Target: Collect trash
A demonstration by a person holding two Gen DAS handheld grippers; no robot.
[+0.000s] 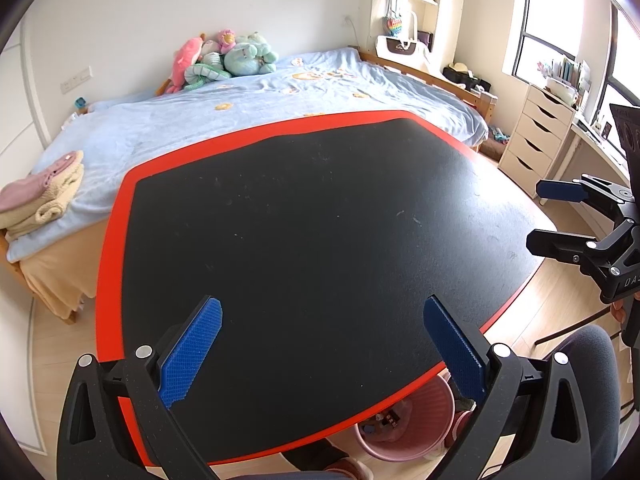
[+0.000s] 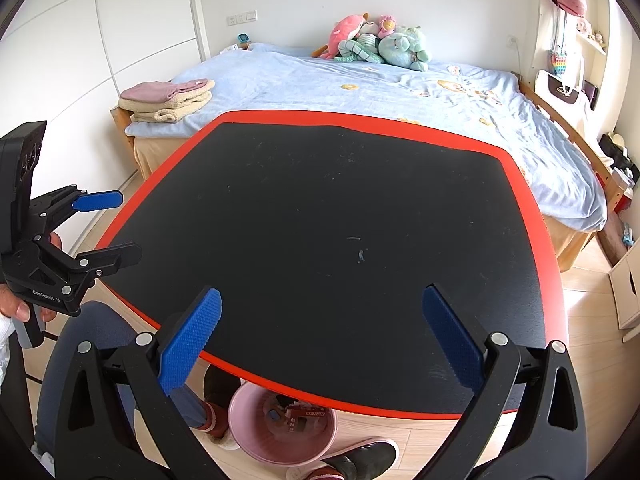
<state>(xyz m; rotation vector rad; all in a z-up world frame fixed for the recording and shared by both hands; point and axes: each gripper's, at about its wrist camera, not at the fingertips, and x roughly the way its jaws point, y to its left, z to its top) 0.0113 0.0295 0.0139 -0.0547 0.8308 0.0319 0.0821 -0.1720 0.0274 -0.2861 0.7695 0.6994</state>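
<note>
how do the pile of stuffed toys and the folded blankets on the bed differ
The stuffed toys are bright pink and teal; the folded blankets are dull pink and cream. The stuffed toys lie heaped loosely by the wall, while the folded blankets sit in a neat flat stack at the bed's corner nearest the table. Both rest on the blue bedcover.
</note>
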